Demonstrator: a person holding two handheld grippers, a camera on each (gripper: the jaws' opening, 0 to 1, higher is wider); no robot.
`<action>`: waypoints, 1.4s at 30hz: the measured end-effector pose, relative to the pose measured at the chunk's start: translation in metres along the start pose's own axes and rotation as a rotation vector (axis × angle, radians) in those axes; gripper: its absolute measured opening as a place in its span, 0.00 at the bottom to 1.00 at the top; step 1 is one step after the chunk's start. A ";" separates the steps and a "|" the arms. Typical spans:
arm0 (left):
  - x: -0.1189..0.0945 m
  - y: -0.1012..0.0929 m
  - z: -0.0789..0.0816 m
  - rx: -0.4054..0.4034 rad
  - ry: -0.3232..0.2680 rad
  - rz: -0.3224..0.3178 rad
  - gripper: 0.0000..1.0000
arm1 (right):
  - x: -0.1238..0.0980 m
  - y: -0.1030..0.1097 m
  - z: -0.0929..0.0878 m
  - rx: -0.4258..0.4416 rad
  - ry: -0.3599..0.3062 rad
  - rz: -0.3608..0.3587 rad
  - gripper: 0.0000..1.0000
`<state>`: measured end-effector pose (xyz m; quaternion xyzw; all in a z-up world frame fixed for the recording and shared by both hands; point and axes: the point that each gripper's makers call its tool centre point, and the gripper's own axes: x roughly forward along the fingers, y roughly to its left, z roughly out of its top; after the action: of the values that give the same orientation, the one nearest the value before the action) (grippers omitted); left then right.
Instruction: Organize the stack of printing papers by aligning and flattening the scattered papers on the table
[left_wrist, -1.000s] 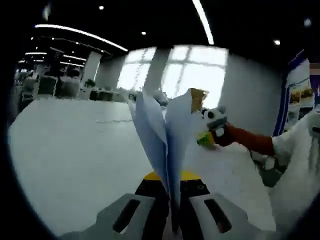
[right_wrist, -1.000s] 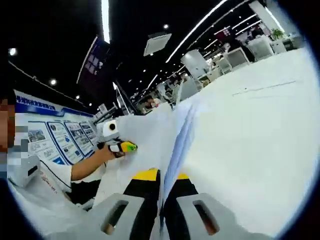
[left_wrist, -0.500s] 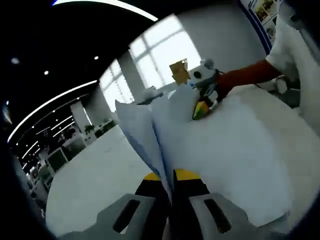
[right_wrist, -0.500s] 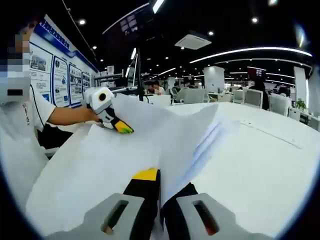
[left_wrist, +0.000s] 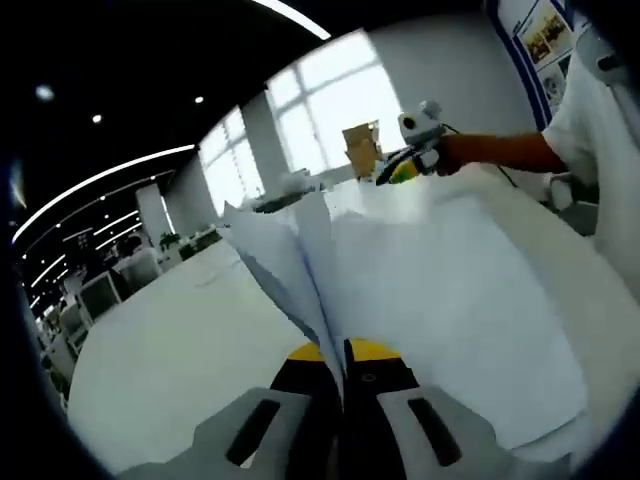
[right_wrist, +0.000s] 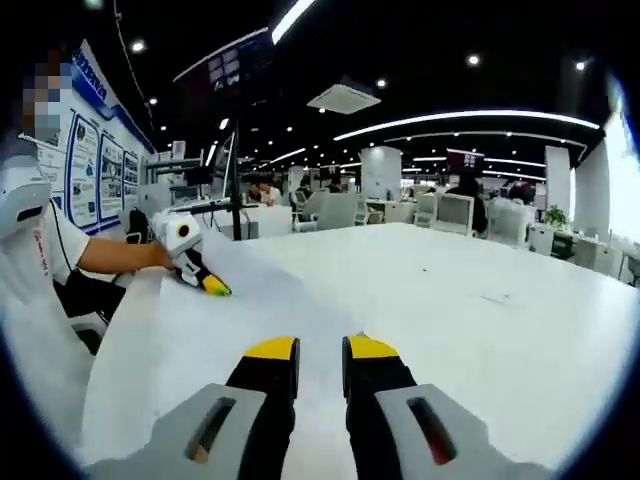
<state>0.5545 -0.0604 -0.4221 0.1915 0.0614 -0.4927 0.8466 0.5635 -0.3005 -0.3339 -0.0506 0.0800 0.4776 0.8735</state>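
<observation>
**Paper stack: left holds, right released**

Open-plan office, large white table (right_wrist: 520, 330) under strip lights; windows behind in the left gripper view.

Left gripper (left_wrist: 340, 355): jaws closed together on the near edge of the white printing papers (left_wrist: 440, 290). The sheets fan upward from the jaws and part into a few leaves, so the stack is not flat; the bulk spreads to the right across the table toward the far side.

Right gripper (right_wrist: 320, 350): yellow-tipped jaws narrowly apart, nothing between them. In the right gripper view the papers (right_wrist: 250, 320) lie flat on the table directly ahead of and under the jaws, running forward and to the left toward the left gripper (right_wrist: 190, 262), seen at their far edge with the person's arm (right_wrist: 115, 255) behind it.

Judgement: the stack's long axis runs between the two grippers. The free right gripper is the one able to press or nudge the loose leaves down while the left pins its end.
</observation>
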 end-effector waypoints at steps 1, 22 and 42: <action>0.000 0.001 0.000 -0.007 0.000 -0.006 0.05 | 0.001 0.003 0.005 -0.011 -0.002 0.003 0.13; 0.006 0.003 -0.002 -0.046 0.000 -0.084 0.07 | 0.093 0.046 -0.090 0.008 0.247 0.156 0.00; -0.033 0.029 0.057 -0.098 -0.102 0.075 0.06 | 0.094 0.042 -0.084 0.075 0.161 0.135 0.00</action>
<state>0.5576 -0.0426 -0.3522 0.1265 0.0353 -0.4661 0.8749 0.5703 -0.2144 -0.4349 -0.0506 0.1708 0.5266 0.8312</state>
